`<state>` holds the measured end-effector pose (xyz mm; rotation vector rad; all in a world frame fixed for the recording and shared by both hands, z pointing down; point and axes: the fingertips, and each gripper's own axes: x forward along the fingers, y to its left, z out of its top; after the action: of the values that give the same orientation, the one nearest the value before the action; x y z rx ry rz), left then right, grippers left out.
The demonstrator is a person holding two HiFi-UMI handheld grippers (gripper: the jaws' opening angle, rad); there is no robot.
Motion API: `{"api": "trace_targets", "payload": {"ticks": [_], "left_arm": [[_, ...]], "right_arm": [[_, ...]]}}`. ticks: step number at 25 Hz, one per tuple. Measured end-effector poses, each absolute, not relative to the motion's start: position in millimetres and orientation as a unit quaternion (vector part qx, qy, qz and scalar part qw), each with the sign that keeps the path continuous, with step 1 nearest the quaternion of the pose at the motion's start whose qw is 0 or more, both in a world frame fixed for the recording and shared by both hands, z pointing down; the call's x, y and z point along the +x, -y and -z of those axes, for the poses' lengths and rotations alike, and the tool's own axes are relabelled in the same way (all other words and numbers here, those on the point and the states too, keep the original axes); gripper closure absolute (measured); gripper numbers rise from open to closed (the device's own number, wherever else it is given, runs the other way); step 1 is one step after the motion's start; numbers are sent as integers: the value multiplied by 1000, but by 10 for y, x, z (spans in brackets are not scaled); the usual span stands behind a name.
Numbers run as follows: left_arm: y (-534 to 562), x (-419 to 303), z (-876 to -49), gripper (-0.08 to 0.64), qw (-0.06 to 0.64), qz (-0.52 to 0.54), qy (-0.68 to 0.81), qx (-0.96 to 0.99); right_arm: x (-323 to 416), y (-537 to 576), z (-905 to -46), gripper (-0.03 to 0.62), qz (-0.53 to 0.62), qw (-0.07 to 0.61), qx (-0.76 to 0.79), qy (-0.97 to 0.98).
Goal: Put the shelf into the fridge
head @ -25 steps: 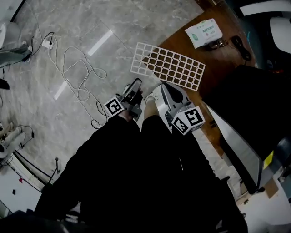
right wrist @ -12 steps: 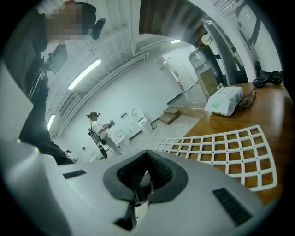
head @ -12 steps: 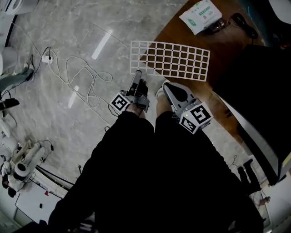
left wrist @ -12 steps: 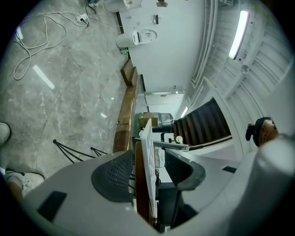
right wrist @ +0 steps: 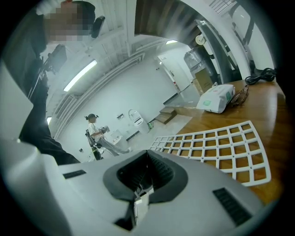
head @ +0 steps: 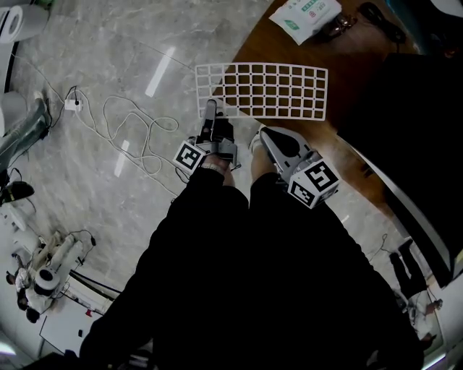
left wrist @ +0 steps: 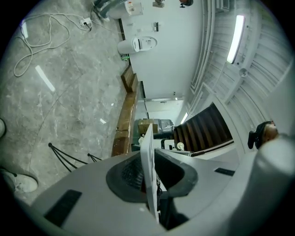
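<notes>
The white grid shelf (head: 260, 90) lies flat on the brown wooden table (head: 347, 50), its left end hanging out over the floor. My left gripper (head: 210, 107) reaches level to the shelf's near left edge. In the left gripper view the shelf (left wrist: 148, 175) stands edge-on between the jaws, which have just been closing, and the pads (left wrist: 126, 175) press on it. My right gripper (head: 262, 132) is shut and empty, just short of the shelf's near edge. In the right gripper view the shelf (right wrist: 216, 147) lies ahead and to the right of the right gripper (right wrist: 146, 154).
A white packet (head: 304, 13) and a black cable (head: 376, 14) lie at the table's far side. The dark fridge body (head: 412, 108) is at the right. White cables (head: 123, 130) and a power strip (head: 72, 103) lie on the marble floor. A person (right wrist: 94, 133) stands far off.
My left gripper has moved forward and down to the shelf's near left edge, and its jaws now hold that edge. The right gripper has sunk a little.
</notes>
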<state>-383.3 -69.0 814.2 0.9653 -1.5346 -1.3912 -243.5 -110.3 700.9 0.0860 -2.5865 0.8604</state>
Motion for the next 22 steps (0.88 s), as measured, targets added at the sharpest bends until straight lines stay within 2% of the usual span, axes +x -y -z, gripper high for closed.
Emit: {"api": "trace_targets", "payload": {"ticks": [1, 8, 22], "left_arm": [[694, -3837, -8127, 518, 413, 551, 614, 386], [659, -3802, -8043, 526, 415, 560, 598, 395], [386, -3964, -7270, 511, 385, 610, 553, 418]], "right_arm": [[-2413, 1106, -7009, 586, -306, 208, 33, 928], [-2282, 1198, -7009, 586, -304, 212, 47, 927], [-2163, 1095, -6731, 586, -321, 186, 84, 925]]}}
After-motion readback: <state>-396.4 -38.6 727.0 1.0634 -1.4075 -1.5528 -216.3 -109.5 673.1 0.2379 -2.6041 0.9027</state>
